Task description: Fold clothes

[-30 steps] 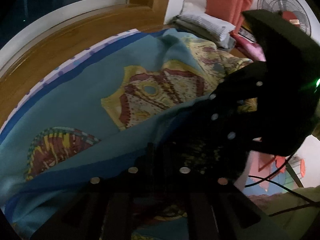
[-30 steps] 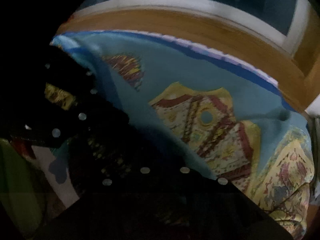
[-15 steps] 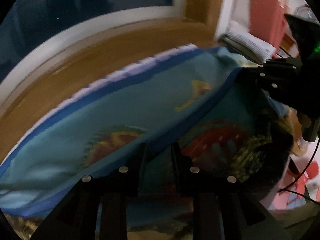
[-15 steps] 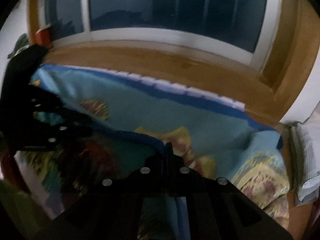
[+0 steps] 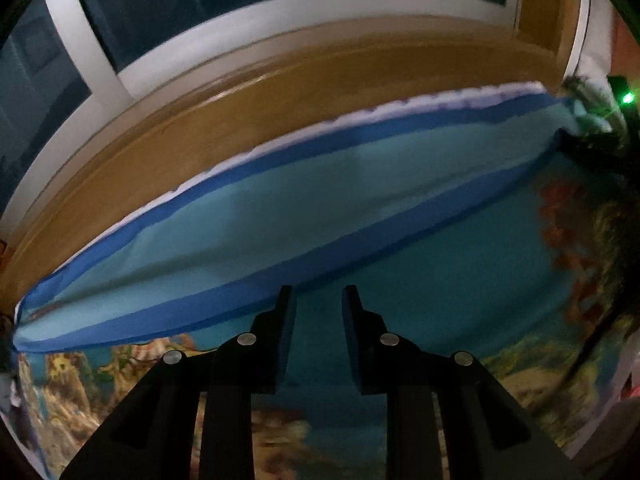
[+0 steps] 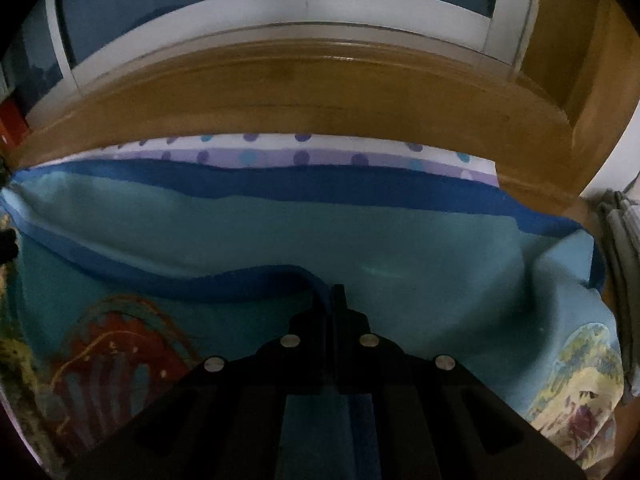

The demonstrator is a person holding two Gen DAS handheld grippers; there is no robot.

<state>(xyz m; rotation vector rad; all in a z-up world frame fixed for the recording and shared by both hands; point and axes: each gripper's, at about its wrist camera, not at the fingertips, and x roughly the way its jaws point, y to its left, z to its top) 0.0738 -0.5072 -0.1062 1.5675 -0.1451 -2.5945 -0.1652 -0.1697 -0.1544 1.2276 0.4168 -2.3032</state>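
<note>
A large teal cloth [image 5: 420, 272] with a dark blue border and red and yellow prints lies spread over the bed, folded so that a blue-edged flap [image 5: 248, 224] lies across its far part. My left gripper [image 5: 316, 300] is open and empty, its fingers just above the cloth near the flap's blue edge. My right gripper [image 6: 334, 300] is shut on the cloth's blue hem [image 6: 240, 284] in the right wrist view and holds it slightly raised. The right gripper's body shows dimly at the far right of the left wrist view [image 5: 600, 144].
A wooden headboard [image 6: 320, 92] and a white-framed dark window [image 6: 280, 8] run along the far side. A polka-dot sheet [image 6: 300, 152] shows beyond the cloth. Folded grey laundry [image 6: 624, 248] is stacked at the right.
Both grippers have swung up and forward over the bed, carrying the cloth edge toward the headboard. My left gripper has opened and let go of the cloth. The right stays shut on the hem.
</note>
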